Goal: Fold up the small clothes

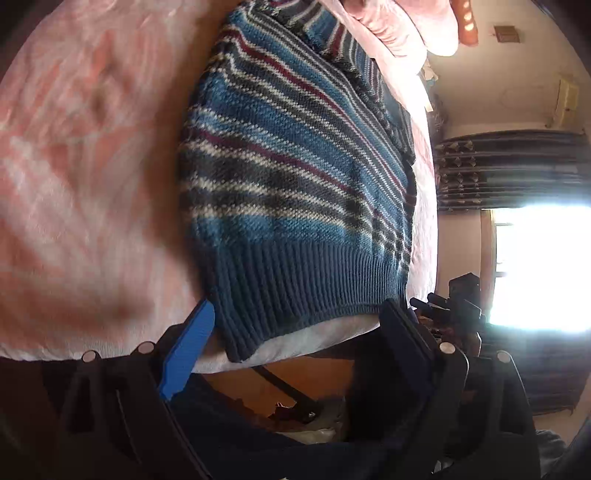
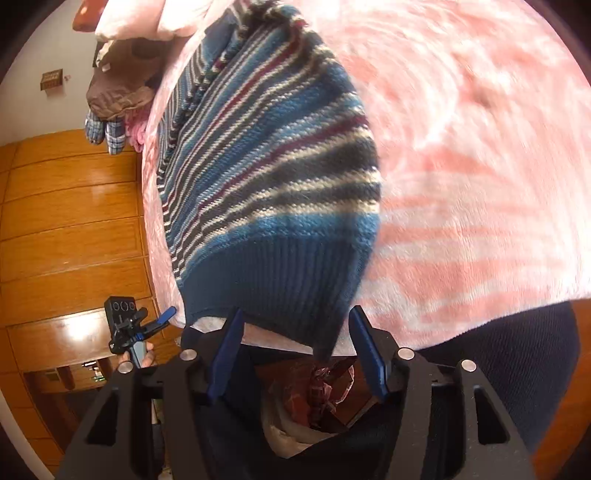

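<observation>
A small knit sweater [image 1: 295,155] [image 2: 273,166] striped blue, grey, white and maroon lies flat on a pink blanket [image 1: 92,147] [image 2: 480,166]. Its ribbed blue hem reaches the bed's near edge, and one hem corner droops over it. My left gripper [image 1: 295,328] is open, its blue fingers [image 1: 190,347] spread either side of the hem. My right gripper [image 2: 295,339] is open too, straddling the drooping corner without closing on it. Each view shows the other gripper off to the side: the right gripper [image 1: 461,299], and the left gripper [image 2: 125,325] held in a hand.
Pink pillows [image 1: 406,26] lie at the head of the bed. Beside them sits a pile of clothes [image 2: 118,92]. A wooden wardrobe [image 2: 74,221] stands on one side; a dark curtain [image 1: 509,166] and bright window [image 1: 535,266] are on the other. The person's dark trouser leg [image 2: 517,362] is against the bed edge.
</observation>
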Motion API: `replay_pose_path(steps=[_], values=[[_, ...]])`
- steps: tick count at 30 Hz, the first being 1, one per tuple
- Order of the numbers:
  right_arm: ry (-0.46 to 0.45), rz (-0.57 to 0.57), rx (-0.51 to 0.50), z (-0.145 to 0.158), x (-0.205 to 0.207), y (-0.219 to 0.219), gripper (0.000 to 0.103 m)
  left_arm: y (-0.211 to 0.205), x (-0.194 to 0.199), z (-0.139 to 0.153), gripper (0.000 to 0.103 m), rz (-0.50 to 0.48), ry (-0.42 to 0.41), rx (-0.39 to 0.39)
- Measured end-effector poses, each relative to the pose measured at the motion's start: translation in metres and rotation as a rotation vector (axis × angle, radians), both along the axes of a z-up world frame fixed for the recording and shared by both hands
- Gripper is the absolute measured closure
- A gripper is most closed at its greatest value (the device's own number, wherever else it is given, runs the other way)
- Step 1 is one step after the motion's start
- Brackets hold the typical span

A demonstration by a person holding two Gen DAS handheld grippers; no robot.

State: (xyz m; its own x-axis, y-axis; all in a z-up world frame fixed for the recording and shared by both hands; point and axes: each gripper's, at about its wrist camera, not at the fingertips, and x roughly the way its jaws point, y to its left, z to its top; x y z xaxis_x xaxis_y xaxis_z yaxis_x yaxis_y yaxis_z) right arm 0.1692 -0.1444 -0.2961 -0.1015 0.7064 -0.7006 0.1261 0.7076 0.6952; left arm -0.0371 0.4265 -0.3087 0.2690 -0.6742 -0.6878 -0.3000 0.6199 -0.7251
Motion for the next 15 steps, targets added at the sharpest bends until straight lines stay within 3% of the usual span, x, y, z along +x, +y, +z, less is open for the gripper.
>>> replay_pose_path(steps=[5,8,15], values=[[0.020,-0.021,0.004,-0.010,-0.015,0.001,0.043,0.002,-0.002,-0.035,0.013,0.066,0.109,-0.101],[0.029,-0.024,0.001,-0.013,-0.017,0.007,0.043,-0.009,0.008,-0.039,0.013,0.070,0.099,-0.171],[0.052,-0.050,-0.003,-0.019,-0.022,0.009,0.042,-0.015,0.007,-0.047,0.019,0.125,0.172,-0.180]])
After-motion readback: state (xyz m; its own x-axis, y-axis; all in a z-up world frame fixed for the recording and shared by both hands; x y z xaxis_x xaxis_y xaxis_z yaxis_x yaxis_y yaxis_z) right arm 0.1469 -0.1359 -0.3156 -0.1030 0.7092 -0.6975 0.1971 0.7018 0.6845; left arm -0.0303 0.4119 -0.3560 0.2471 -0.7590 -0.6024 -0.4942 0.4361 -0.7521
